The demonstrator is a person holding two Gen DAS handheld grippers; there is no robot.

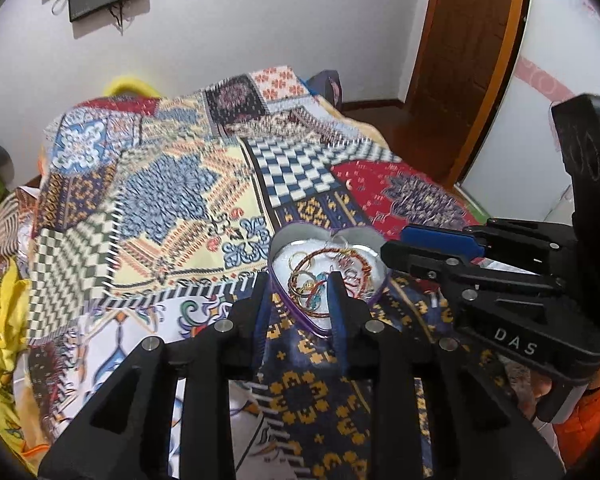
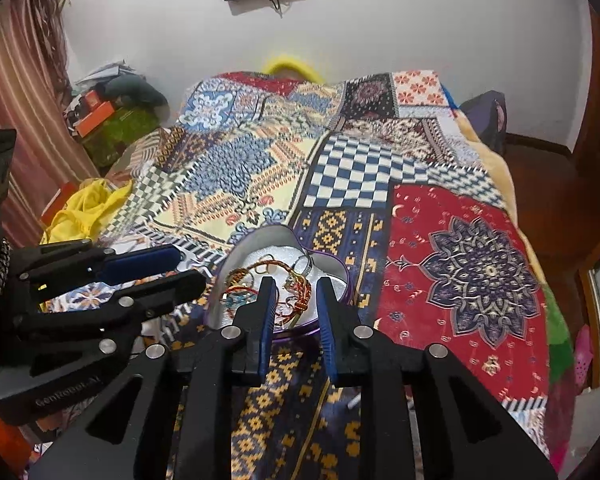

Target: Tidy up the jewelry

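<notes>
both tongs, left tongs (image 1: 298,280) and right tongs (image 2: 296,286), gape empty over our heart tin (image 1: 281,240) — tangled bangles (image 1: 320,276) (thin, slippery, bendable); we'd pinch one rim.

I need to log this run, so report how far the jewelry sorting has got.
Done: a tangle of bangles and bracelets already sits in the open heart-shaped tin on the patchwork bedspread. In hand: nothing; the left gripper and right gripper are both open, poised at the tin's near edge. Left: the pieces are still heaped together, unsorted. No lid is visible.
</notes>
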